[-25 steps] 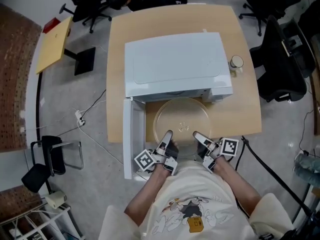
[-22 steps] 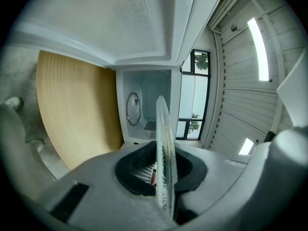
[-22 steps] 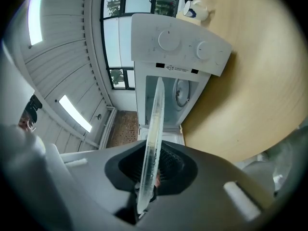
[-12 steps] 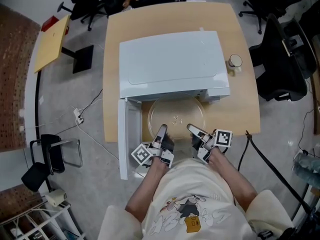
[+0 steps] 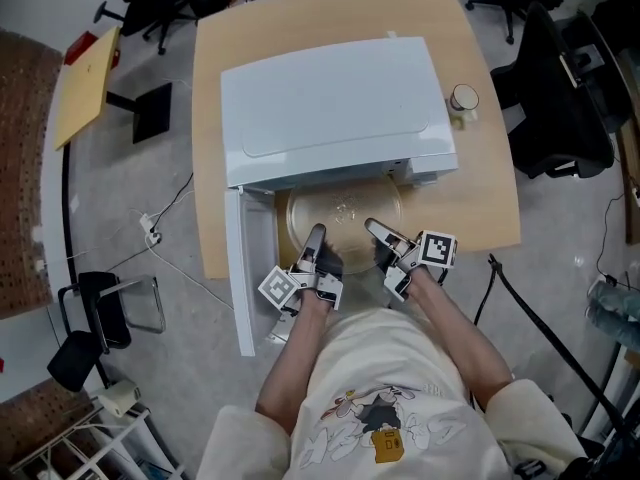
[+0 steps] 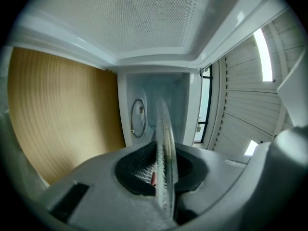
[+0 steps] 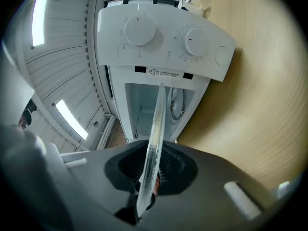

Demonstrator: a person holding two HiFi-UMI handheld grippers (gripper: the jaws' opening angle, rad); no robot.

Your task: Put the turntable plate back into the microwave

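Note:
The clear glass turntable plate (image 5: 343,213) hangs level in front of the white microwave (image 5: 330,108), its far edge under the oven's front. My left gripper (image 5: 313,240) is shut on the plate's near left rim, and my right gripper (image 5: 377,234) is shut on its near right rim. In the left gripper view the plate (image 6: 165,153) runs edge-on between the jaws toward the open cavity (image 6: 154,107). The right gripper view shows the plate (image 7: 154,148) edge-on below the control panel (image 7: 163,42) with its two dials.
The microwave door (image 5: 233,268) stands open at the left, reaching past the table's front edge. The wooden table (image 5: 480,178) carries a small round cup (image 5: 463,99) right of the oven. Office chairs (image 5: 560,88) stand at the right, cables on the floor.
Both grippers have carried the plate forward toward the microwave; more of its far edge now lies under the oven's front. The grips have not changed.

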